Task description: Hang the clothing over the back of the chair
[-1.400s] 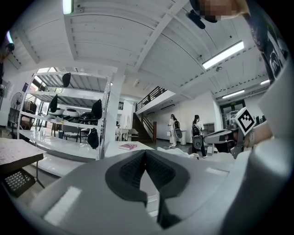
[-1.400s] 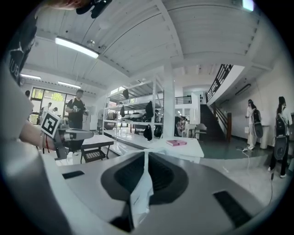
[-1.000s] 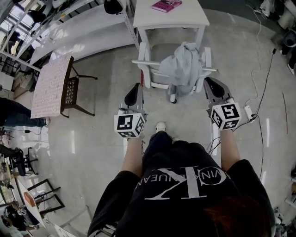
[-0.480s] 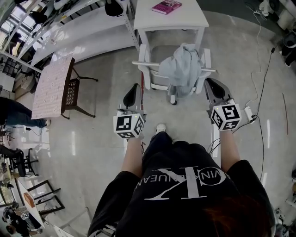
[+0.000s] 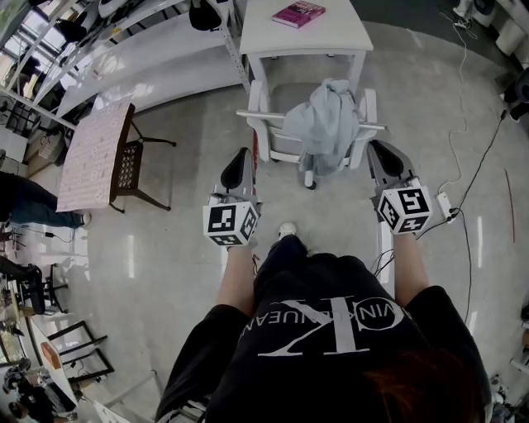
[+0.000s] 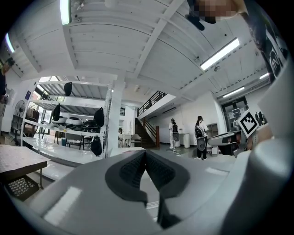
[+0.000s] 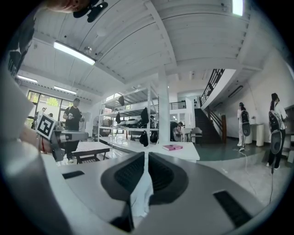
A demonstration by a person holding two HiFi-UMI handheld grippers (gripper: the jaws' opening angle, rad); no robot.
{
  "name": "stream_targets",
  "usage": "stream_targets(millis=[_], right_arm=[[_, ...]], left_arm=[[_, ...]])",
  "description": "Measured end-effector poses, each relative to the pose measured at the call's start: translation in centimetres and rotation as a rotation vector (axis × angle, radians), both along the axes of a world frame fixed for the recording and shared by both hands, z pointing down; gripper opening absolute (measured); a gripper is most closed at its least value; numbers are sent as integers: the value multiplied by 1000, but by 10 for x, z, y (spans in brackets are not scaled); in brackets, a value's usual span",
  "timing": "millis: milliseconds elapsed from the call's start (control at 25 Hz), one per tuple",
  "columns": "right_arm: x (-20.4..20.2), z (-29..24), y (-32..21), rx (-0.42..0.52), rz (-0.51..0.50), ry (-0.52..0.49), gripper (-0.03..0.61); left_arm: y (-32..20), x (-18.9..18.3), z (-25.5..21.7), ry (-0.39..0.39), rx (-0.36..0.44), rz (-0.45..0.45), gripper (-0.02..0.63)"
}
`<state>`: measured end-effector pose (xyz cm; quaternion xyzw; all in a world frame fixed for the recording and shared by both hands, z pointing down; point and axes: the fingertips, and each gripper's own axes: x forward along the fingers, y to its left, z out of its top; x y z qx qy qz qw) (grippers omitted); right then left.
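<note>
over the chair (image 5: 258, 97), bunched grey clothing (image 5: 327, 121); left hand-held gripper (image 5: 240, 159), right hand-held gripper (image 5: 379, 152) closed

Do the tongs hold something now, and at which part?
Nothing, it seems: left tongs and right tongs are shut beside the chair; the clothing hangs over its back.

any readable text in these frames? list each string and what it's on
"VIN K" and "JEAN", upside down around a big "K": print on the person's black T-shirt; the remaining letters are lost in folds.
Pink book on the white table: cover print too small to read.
Marker cubes: square codes only, no letters.
</note>
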<state>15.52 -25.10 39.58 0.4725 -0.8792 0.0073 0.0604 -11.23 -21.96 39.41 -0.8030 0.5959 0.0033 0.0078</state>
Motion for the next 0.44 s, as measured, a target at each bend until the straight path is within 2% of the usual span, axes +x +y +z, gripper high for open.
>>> stream_targets(millis=[440], right_arm=[[-3,-4,-1,9,-12,-8,35]], left_arm=[[3,-3,-12,-19,34,-21,11]])
